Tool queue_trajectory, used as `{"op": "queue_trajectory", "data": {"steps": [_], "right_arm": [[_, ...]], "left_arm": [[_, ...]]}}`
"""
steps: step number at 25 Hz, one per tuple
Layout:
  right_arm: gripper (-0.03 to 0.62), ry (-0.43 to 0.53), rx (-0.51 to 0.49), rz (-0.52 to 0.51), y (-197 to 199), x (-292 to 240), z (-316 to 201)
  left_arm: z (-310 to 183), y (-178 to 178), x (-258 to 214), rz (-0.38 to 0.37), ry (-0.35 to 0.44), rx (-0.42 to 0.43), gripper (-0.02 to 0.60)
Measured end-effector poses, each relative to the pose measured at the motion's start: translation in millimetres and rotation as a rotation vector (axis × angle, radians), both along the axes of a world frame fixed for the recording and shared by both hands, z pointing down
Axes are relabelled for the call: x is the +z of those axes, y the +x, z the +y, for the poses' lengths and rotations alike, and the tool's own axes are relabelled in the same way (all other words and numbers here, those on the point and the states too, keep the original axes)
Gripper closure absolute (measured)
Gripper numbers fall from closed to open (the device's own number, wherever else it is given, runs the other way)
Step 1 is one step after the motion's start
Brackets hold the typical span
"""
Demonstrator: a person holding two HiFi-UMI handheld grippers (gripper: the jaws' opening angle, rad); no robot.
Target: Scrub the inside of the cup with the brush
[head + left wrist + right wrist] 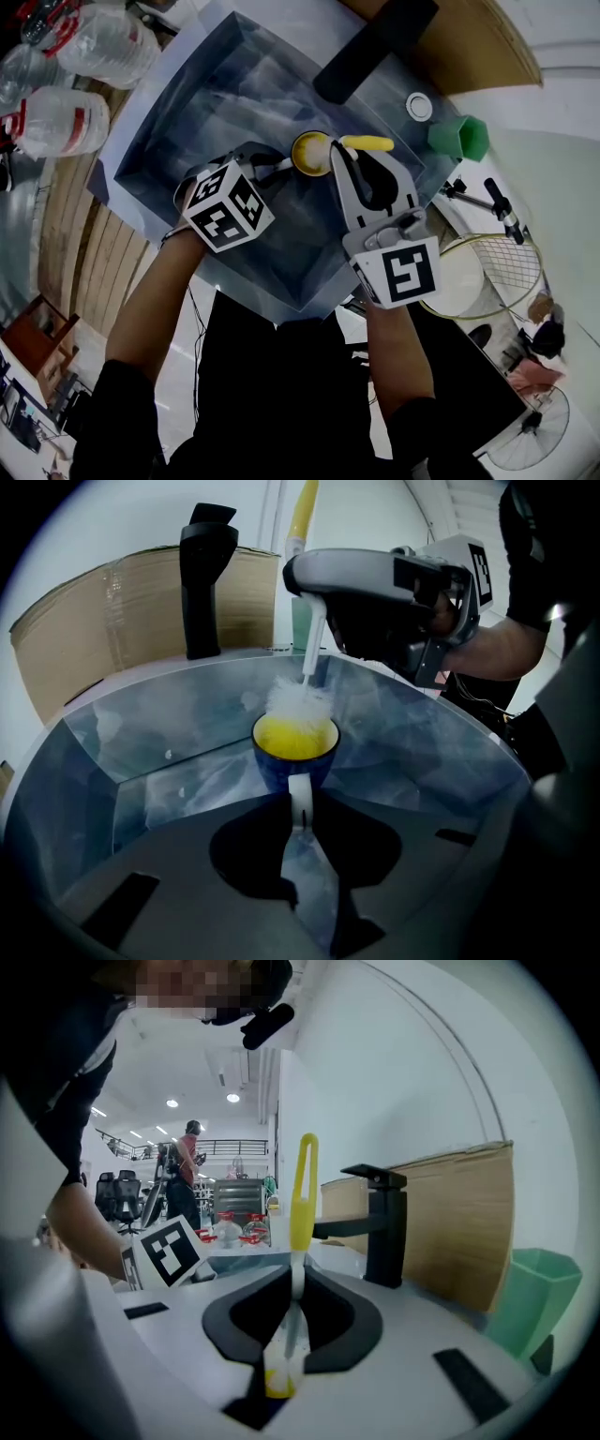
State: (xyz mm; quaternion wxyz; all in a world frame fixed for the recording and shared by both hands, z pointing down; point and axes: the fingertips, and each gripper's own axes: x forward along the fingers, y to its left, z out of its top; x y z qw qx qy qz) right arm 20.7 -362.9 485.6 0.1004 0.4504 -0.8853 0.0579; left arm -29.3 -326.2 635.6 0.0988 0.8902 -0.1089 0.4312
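Gripping the cup point(293, 752) in the blue sink point(159, 761), left claw point(298, 806) faces right claw point(292, 1283) clamping the brush point(304, 1194).

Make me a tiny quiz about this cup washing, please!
1. True or false: the left tongs grip the cup by its white handle.
2. What colour is the inside of the cup? A red, B yellow, C green.
3. Fill the gap: the right tongs are shut on a ____ with a yellow grip.

Key: 1 true. 2 B. 3 brush.
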Motion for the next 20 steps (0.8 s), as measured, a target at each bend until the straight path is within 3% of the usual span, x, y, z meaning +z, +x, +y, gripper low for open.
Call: {"op": "queue_trajectory", "data": {"steps": [6,13,20], "right_arm": [[0.548,0.043,0.036,-0.028,29,-36,10],[0.548,-0.072,0.047,-0.062,23,15,6],[0.549,-0.059,0.021,-0.057,15,0,9]], "left_arm": [[0,1,0,-0.003,-0.005,0.005,0.5],[-1,1,0,0.0,-0.018,0.003,0.5],[0,0,1,-0.009,-0.027,-0.001,0.5]]}}
